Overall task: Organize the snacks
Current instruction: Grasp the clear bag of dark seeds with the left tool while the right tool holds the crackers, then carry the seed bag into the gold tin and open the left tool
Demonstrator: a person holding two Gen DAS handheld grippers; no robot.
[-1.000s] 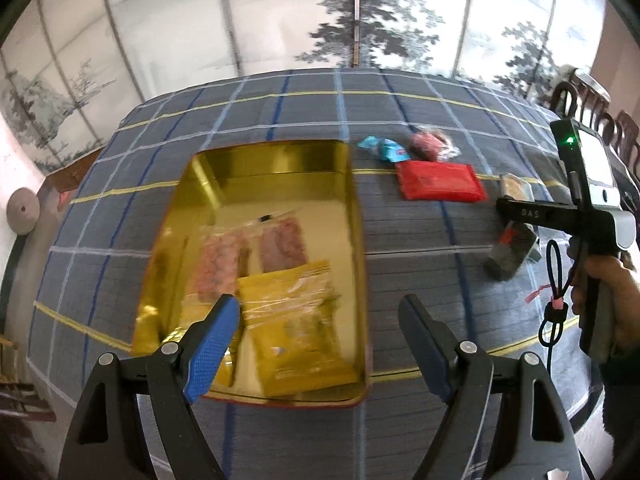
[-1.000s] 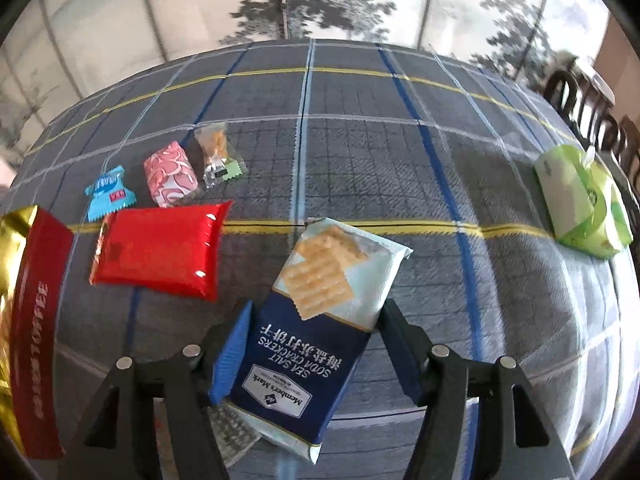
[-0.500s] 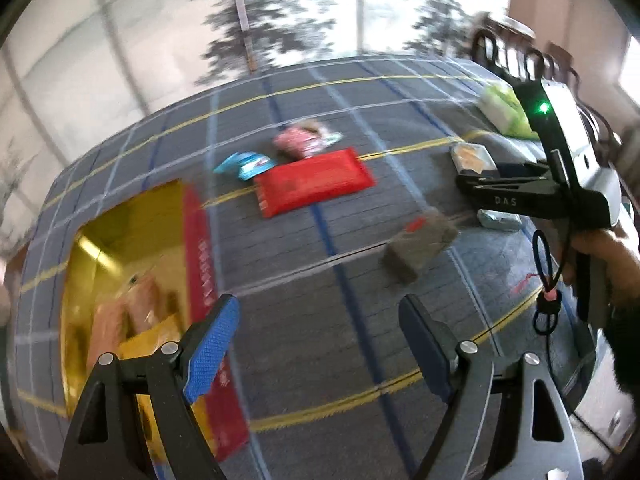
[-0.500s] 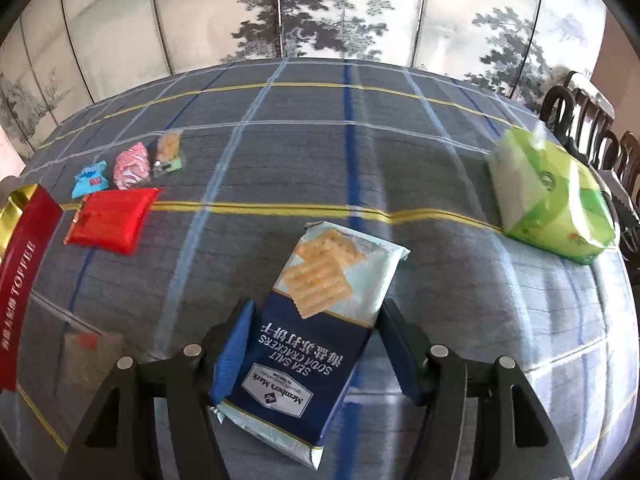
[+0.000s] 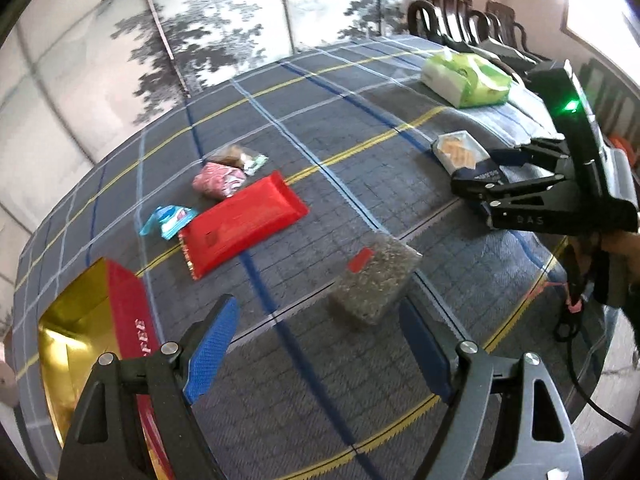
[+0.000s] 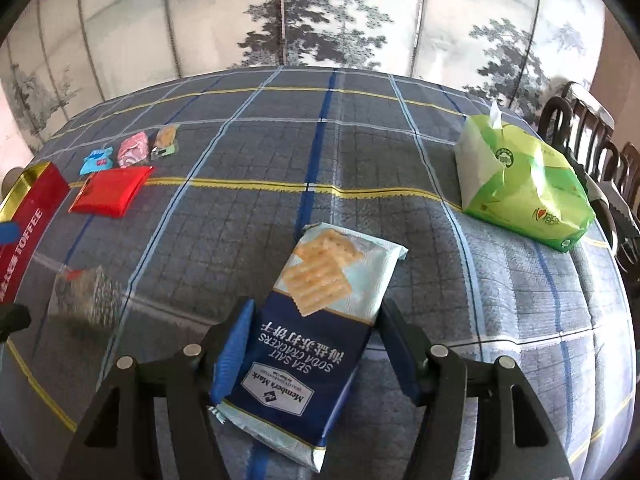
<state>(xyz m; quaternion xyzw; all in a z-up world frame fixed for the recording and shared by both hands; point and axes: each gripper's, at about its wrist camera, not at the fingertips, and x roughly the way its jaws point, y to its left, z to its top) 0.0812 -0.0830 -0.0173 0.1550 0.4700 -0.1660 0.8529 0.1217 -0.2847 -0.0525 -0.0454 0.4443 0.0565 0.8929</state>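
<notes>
My right gripper is shut on a blue sea-salt soda cracker pack, held above the plaid tablecloth; the left wrist view shows the same pack in that gripper. My left gripper hangs open and empty over the cloth. Just ahead of its right finger lies a grey speckled packet with a red label. A gold tin with a red toffee-lettered side sits at lower left. Beyond lie a flat red packet and blue, pink and brown candies.
A green tissue pack stands at the table's right side, with dark wooden chairs behind it. A painted folding screen backs the table. A hand holds the right gripper at the table's near right edge.
My left gripper swung right from above the open tin to over the cloth near the grey packet. My right gripper carried the cracker pack rightward, nearer the green tissue pack.
</notes>
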